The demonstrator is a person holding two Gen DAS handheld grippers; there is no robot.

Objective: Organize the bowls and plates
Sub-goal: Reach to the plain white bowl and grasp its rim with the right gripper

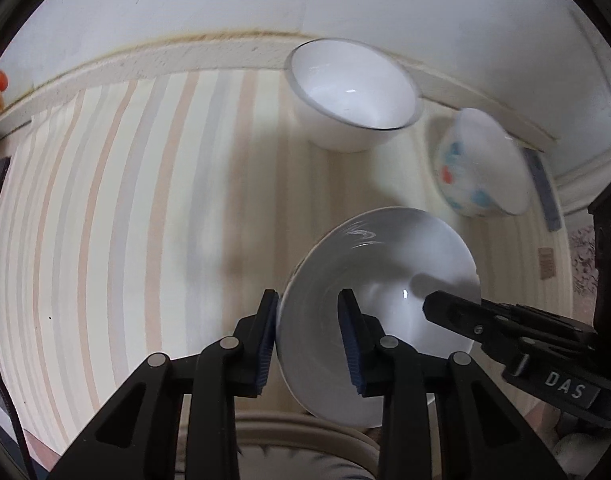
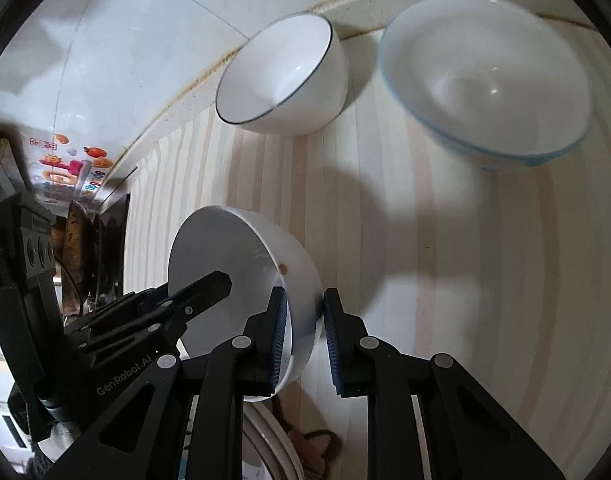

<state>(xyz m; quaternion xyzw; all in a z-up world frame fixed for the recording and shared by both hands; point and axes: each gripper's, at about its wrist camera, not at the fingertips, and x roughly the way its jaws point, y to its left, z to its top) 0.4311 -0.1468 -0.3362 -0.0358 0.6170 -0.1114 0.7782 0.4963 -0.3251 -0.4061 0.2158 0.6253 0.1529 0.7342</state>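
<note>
A plain white bowl [image 1: 385, 280] is tilted up off the striped mat and held from two sides; it also shows in the right wrist view [image 2: 241, 264]. My left gripper [image 1: 309, 340] is shut on its near rim, one finger inside and one outside. My right gripper [image 2: 303, 340] is shut on its opposite rim, and its finger reaches into the bowl in the left wrist view [image 1: 457, 312]. A white bowl with a dark rim [image 1: 353, 96] stands at the back, also seen in the right wrist view [image 2: 281, 76]. A bowl with blue and red spots [image 1: 481, 168] stands right of it, also in the right wrist view [image 2: 485, 80].
A striped mat [image 1: 125, 200] covers the counter, which meets a white tiled wall [image 1: 185, 0] at the back. A blue strip [image 1: 545, 192] lies beyond the spotted bowl. The counter's front edge [image 1: 297, 428] is just below the held bowl. Clutter and a printed sticker [image 2: 69, 168] lie left.
</note>
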